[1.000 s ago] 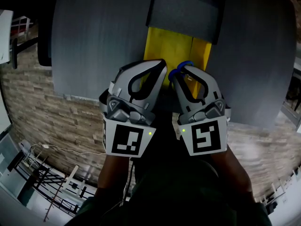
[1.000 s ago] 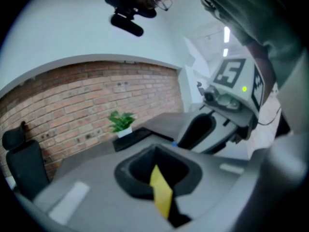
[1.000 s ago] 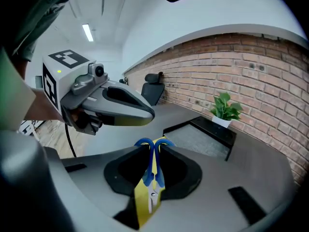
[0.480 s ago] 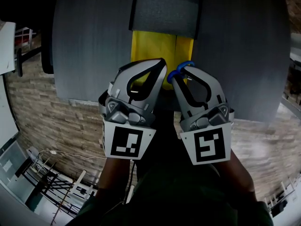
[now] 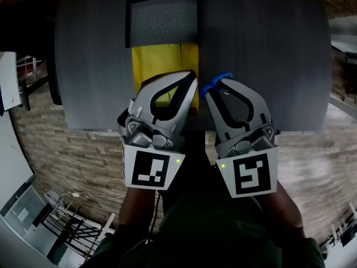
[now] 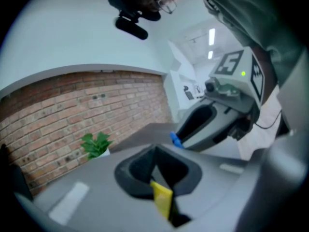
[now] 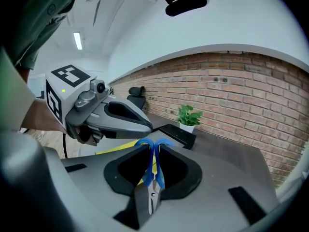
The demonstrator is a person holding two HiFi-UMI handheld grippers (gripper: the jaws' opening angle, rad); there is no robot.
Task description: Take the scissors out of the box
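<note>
Potted plant (image 7: 189,116) beside brick wall (image 7: 251,95)

Your right tongs (image 5: 214,89) have carried the scissors (image 5: 217,80) clear of the yellow box (image 5: 159,63); they now hang over bare table (image 5: 268,49), with the box to their left.

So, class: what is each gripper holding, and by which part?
Right gripper: the scissors, clamped on the blue handle shanks near the pivot. Left gripper: the yellow box, pinched at its edge.

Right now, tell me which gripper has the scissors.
The right gripper: the blue-handled scissors are clamped between its jaws. The left gripper pinches only an edge of the yellow box.
</note>
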